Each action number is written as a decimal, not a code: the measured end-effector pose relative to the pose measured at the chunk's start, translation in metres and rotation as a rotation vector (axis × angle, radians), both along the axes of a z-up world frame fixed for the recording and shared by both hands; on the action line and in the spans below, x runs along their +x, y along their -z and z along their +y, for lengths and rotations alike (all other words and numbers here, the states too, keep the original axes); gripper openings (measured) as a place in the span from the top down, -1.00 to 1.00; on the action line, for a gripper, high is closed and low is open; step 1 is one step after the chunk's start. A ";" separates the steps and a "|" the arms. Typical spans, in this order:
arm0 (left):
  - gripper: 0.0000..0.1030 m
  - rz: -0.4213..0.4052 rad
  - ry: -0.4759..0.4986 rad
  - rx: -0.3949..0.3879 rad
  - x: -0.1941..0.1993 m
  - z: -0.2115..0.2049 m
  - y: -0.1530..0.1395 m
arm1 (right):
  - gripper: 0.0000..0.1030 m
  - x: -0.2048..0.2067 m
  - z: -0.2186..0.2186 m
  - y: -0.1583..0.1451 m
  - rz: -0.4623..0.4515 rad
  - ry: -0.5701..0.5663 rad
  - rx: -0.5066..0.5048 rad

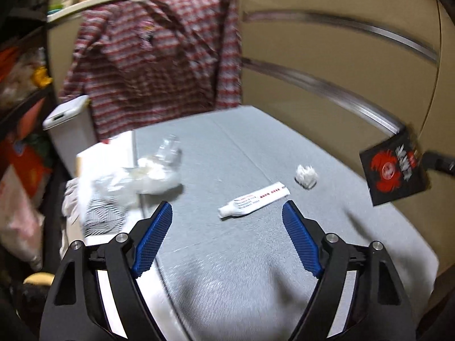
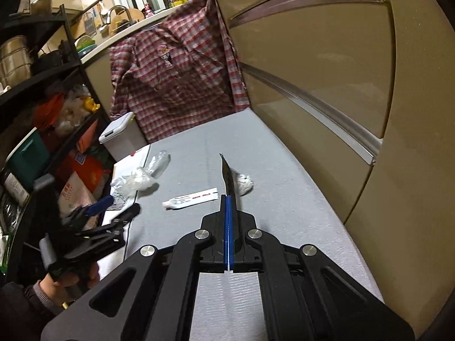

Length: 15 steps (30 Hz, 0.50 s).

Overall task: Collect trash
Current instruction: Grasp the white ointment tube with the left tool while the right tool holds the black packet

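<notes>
Left wrist view: the left hand-held gripper [image 1: 227, 213] hangs over the grey bench [image 1: 241, 270] with its blue pads spread wide and nothing between them. Just beyond the tips lies a white tube [image 1: 254, 199] with red print, flat on the bench. Beyond it to the right sits a crumpled tissue [image 1: 306, 176], apart from the tube. At the left edge of the bench lie a wad of clear plastic wrap [image 1: 148, 179] and a clear plastic bottle [image 1: 170, 149] behind it, partly over white paper [image 1: 108, 153]. A white bin [image 1: 66, 119] with its lid down stands past the bench's left corner, below a hanging plaid shirt [image 1: 159, 68]. At the right edge of this view a black wrapper [image 1: 394, 167] with a red mark is held up in the air.

In the right wrist view, the right hand-held gripper [image 2: 228, 199] is clamped on that wrapper, seen edge-on and sticking up from its tips, above the bench near the tissue. The left one shows at the lower left there, held by a hand [image 2: 54, 284] in a dark sleeve.
</notes>
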<state>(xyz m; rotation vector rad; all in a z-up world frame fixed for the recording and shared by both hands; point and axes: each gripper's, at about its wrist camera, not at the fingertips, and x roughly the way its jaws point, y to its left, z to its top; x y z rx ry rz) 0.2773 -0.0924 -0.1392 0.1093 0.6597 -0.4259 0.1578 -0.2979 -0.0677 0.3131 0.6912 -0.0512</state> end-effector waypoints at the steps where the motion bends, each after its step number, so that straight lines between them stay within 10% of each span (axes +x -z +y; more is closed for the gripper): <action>1: -0.49 0.009 0.014 0.013 0.006 -0.005 0.007 | 1.00 0.001 -0.001 0.001 0.004 0.003 0.001; 15: -0.36 0.167 0.108 0.010 0.063 -0.021 0.052 | 1.00 0.014 -0.011 0.015 0.058 0.014 -0.005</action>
